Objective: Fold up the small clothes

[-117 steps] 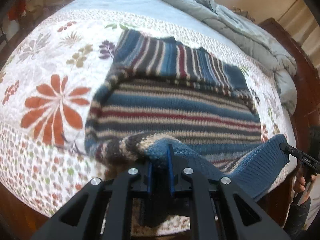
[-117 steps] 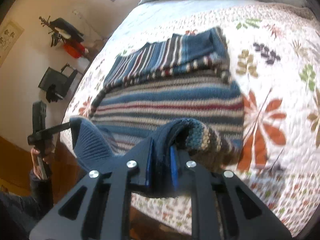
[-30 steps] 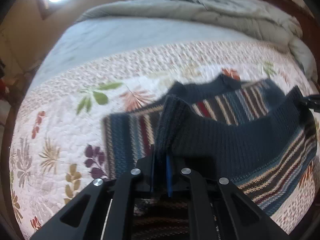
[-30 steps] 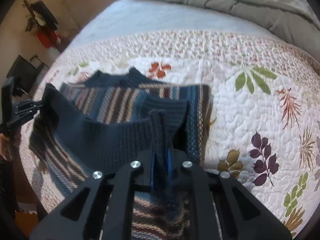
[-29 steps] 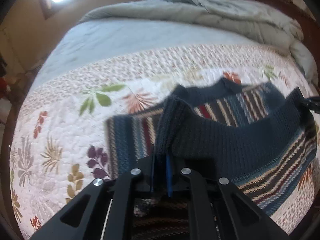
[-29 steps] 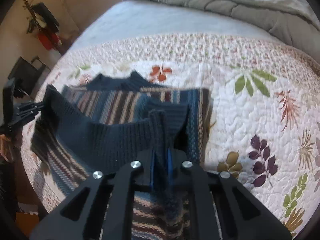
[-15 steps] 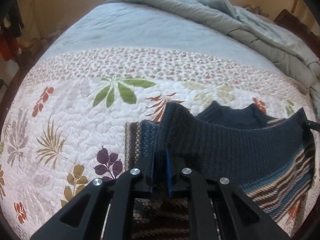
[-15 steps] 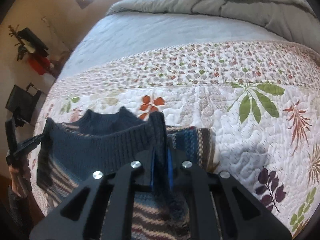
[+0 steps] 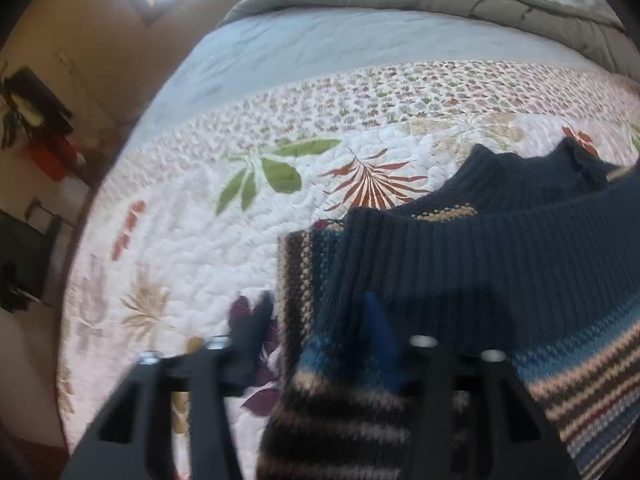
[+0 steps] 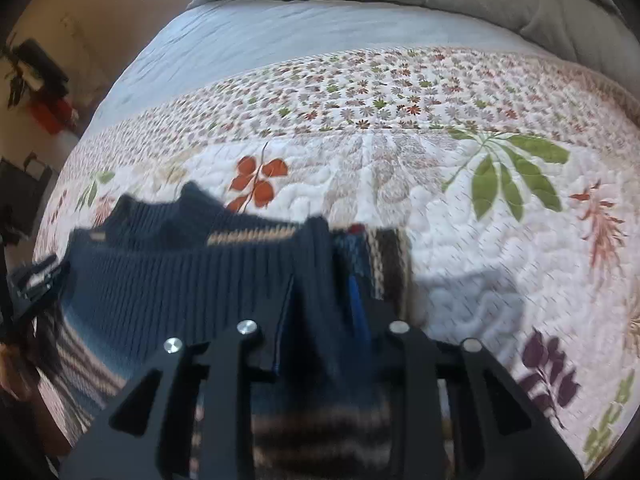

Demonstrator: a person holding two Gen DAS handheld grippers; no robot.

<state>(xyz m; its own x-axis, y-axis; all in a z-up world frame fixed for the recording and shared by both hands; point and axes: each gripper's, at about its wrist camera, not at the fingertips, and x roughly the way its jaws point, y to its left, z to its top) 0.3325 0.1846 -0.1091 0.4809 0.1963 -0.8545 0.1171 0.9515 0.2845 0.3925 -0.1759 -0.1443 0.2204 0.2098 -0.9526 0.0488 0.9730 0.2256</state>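
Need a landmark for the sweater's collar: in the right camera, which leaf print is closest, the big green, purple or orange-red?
The orange-red leaf sprig, just beyond the navy collar; the big green leaf and purple leaf lie far to the right.

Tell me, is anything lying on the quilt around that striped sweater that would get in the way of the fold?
Nothing visible does. The striped sweater lies on the floral quilt, whose surface around it is bare. Both the left gripper and right gripper are opening, the knit between their fingers.
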